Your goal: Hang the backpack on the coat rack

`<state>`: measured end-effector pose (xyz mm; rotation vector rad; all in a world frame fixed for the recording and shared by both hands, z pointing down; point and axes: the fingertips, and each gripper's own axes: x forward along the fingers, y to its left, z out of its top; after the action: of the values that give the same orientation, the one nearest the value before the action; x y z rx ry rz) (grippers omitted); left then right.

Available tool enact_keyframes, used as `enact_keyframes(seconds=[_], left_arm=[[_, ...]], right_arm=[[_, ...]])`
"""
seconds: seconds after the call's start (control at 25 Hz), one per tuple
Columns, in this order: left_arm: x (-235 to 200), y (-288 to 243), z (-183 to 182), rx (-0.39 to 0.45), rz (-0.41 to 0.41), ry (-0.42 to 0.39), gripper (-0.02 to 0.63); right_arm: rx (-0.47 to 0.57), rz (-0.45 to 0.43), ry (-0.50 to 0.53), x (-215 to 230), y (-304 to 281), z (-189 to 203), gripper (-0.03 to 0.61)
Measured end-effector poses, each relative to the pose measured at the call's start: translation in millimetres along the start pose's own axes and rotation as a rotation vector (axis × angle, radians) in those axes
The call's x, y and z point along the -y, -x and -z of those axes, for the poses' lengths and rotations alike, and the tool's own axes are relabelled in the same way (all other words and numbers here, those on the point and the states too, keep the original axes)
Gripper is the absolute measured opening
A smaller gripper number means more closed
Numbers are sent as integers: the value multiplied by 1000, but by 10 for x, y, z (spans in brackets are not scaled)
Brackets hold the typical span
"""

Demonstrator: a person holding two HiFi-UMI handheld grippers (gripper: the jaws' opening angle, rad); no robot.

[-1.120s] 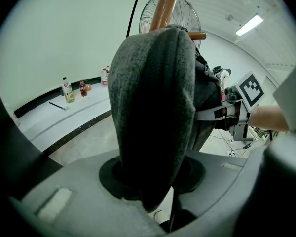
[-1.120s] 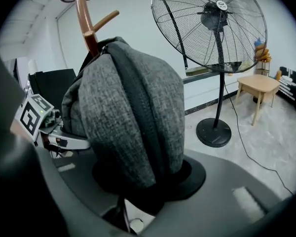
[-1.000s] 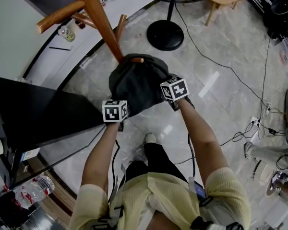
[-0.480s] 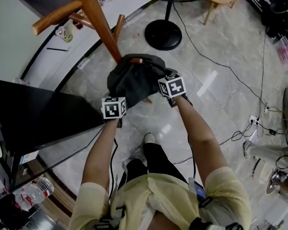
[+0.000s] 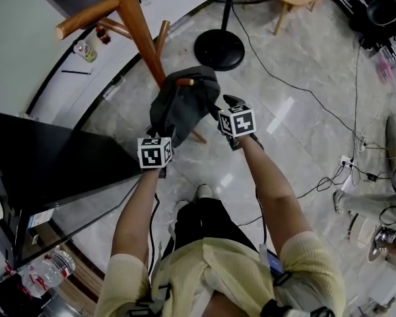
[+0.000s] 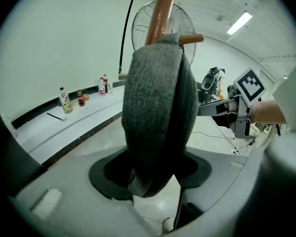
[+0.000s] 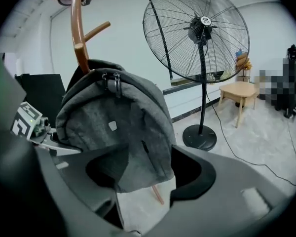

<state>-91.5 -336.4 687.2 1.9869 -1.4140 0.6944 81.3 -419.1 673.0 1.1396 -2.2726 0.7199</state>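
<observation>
The dark grey backpack (image 5: pixel 181 104) hangs from a peg (image 5: pixel 185 82) of the wooden coat rack (image 5: pixel 135 25). My left gripper (image 5: pixel 165 133) is at its lower left side and my right gripper (image 5: pixel 220 107) at its right side. In the left gripper view the backpack (image 6: pixel 158 112) hangs down between the jaws of the left gripper (image 6: pixel 150 174), which are opening and stand wide. In the right gripper view its lower corner (image 7: pixel 113 127) dips between the jaws of the right gripper (image 7: pixel 143 174), which are opening too. Neither pair of pads presses the fabric.
A standing fan's round base (image 5: pixel 218 48) sits just beyond the rack, with a wooden stool (image 7: pixel 239 90) further right. A black panel (image 5: pixel 46 157) stands at the left. Cables (image 5: pixel 343 164) run over the tiled floor at the right. Bottles (image 6: pixel 81 98) line the wall ledge.
Both grippers' jaws have spread and let go of the backpack. It now hangs narrower and straighter from the peg. The hands stayed almost in place.
</observation>
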Motion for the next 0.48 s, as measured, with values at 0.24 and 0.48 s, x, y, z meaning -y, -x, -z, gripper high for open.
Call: enact_keyframes(seconds=[0.24,0.48], left_arm=[[245,81,26,16,55,-14,238],[314,293,116,34,93,-15,241]], right_arm=[[59,0,-17,-181,265,-44,248],[109,15,-94,-428,413,-1,229]])
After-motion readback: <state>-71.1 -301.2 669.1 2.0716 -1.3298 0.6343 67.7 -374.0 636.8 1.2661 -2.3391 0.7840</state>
